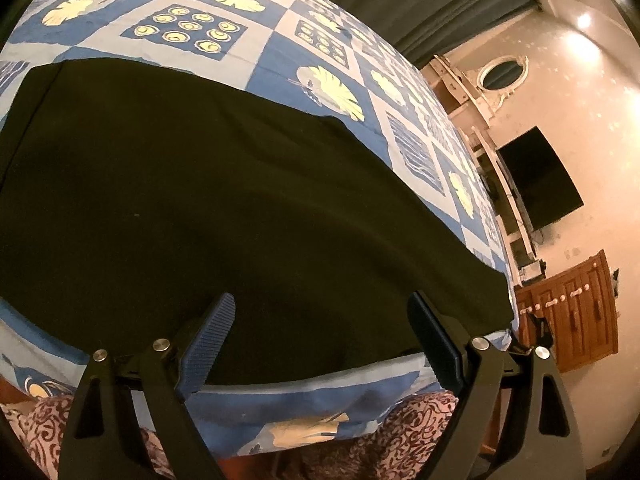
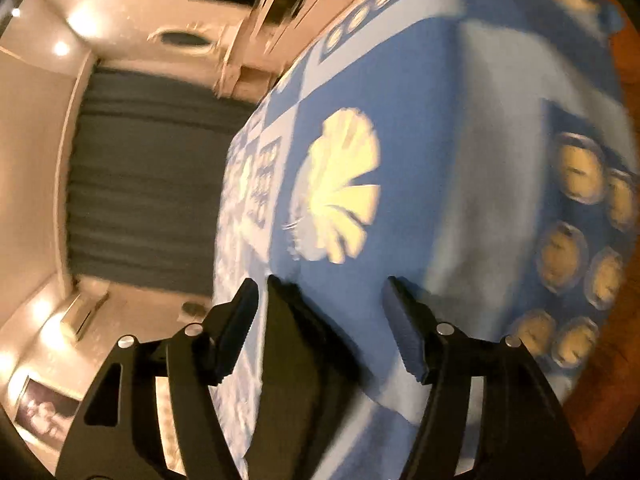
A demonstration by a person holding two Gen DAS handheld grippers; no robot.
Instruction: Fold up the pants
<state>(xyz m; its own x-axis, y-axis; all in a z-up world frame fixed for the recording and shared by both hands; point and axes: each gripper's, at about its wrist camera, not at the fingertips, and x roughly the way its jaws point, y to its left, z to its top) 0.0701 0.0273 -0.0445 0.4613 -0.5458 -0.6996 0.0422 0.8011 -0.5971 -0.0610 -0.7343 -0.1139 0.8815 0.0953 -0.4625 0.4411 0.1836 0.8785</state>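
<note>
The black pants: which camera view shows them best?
The left wrist view. There the pants lie spread flat on the patterned bedsheet, sharp, with their edges visible, ahead of the open left gripper. The blurred right wrist view shows only a dark strip of cloth between the open right gripper's fingers.

- Pants (image 1: 208, 184): black, plain, spread flat on the bed, reaching its near edge.
- Right view: a dark pointed piece (image 2: 296, 344), blurred.

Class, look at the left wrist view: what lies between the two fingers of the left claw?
In the left wrist view, the open left claw frames the near edge of the black pants, lying flat on the blue patterned bedsheet. Nothing else lies there.
</note>
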